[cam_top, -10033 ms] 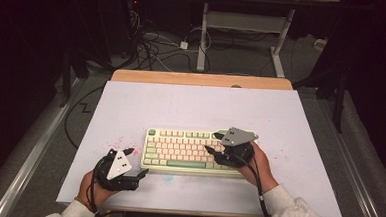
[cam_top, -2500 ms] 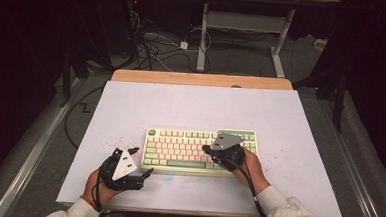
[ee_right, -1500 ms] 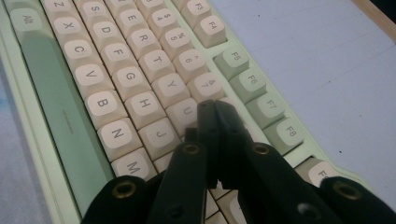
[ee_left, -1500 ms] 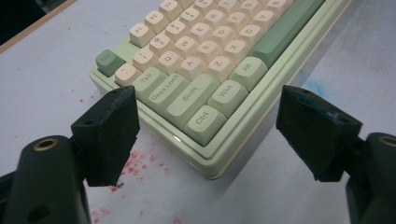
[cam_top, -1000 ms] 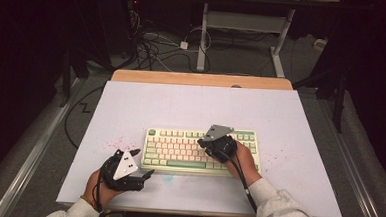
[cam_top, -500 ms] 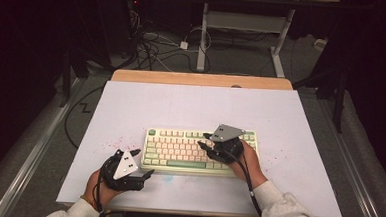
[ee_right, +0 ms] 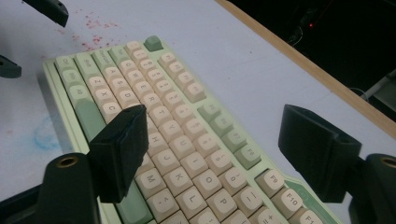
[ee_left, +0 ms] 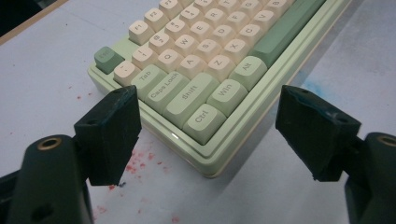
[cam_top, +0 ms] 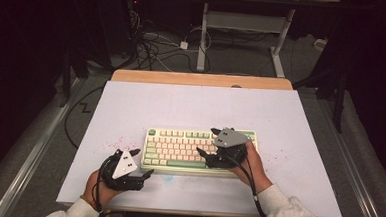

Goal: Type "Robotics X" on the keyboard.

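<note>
At about seven o'clock on the white table (cam_top: 191,103), the left gripper (cam_top: 140,166) is resting just off the keyboard's left end, its jaws standing wide apart with nothing between them. In the left gripper view, those jaws are framing the near left corner of the keyboard (ee_left: 205,93), where the Ctrl, Shift and Caps Lock keys are facing the camera; neither jaw is touching the case. Red specks (ee_left: 140,161) are dotting the table beside that corner, and a faint blue smear (ee_left: 310,88) is showing at about two o'clock.

The pale green and cream keyboard (cam_top: 179,149) is lying flat at the middle of the table, slightly toward six o'clock, its long side running from nine to three.

The right gripper (cam_top: 206,143) is hovering over the keyboard's right half, toward four o'clock of the table's middle, held in the person's right hand (cam_top: 250,164). Its jaws have just been opening and are standing wide apart, gripping nothing; in the right gripper view the letter keys (ee_right: 187,140) are lying beneath the gap.
</note>
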Motion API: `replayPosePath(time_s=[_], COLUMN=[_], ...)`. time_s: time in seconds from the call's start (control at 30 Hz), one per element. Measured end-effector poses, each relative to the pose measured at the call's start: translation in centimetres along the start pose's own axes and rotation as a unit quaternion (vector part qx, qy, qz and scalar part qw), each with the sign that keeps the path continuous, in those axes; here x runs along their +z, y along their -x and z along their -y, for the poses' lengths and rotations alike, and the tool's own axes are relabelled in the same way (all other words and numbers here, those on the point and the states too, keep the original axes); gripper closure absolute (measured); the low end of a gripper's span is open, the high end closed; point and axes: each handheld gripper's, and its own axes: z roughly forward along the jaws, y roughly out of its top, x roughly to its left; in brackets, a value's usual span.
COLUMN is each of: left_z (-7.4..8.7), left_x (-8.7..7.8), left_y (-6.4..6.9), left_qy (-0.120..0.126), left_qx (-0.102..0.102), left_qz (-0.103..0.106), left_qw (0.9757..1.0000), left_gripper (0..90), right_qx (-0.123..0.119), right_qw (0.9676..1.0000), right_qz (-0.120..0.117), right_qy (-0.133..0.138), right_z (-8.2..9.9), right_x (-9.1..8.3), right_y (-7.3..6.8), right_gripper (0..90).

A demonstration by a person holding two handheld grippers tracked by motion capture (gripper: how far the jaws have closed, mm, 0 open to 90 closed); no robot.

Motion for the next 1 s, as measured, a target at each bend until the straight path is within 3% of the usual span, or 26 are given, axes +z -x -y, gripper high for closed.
replayPosePath(time_s=[0.17,0.47,0.77,0.87,1.0], left_z=[-0.1,-0.4,-0.7,-0.8,-1.1], left_x=[-0.2,-0.2,-0.5,-0.5,-0.5], left_y=[-0.1,-0.2,-0.3,-0.4,-0.7], left_qy=[0.002,-0.026,-0.024,-0.032,-0.049], left_qx=[-0.005,-0.012,-0.018,-0.019,-0.026], left_qz=[0.003,-0.002,-0.003,-0.003,0.017], left_qw=[1.0,0.9996,0.9995,0.9993,0.9983], left_gripper=[21.9,21.5,22.2,25.7,37.3], right_qx=[0.001,0.004,-0.008,-0.009,-0.006], right_qw=[1.0,0.9996,0.9992,0.9988,0.9986], right_qz=[0.007,0.02,0.034,0.04,0.047], right_qy=[0.007,0.019,0.02,0.025,0.022], right_z=[0.0,0.8,2.1,2.5,3.1], right_x=[-0.8,-2.6,-3.9,-4.5,-5.1], right_y=[-0.1,0.3,0.5,0.6,0.8], right_gripper=[20.7,19.5,20.2,19.7,19.8])
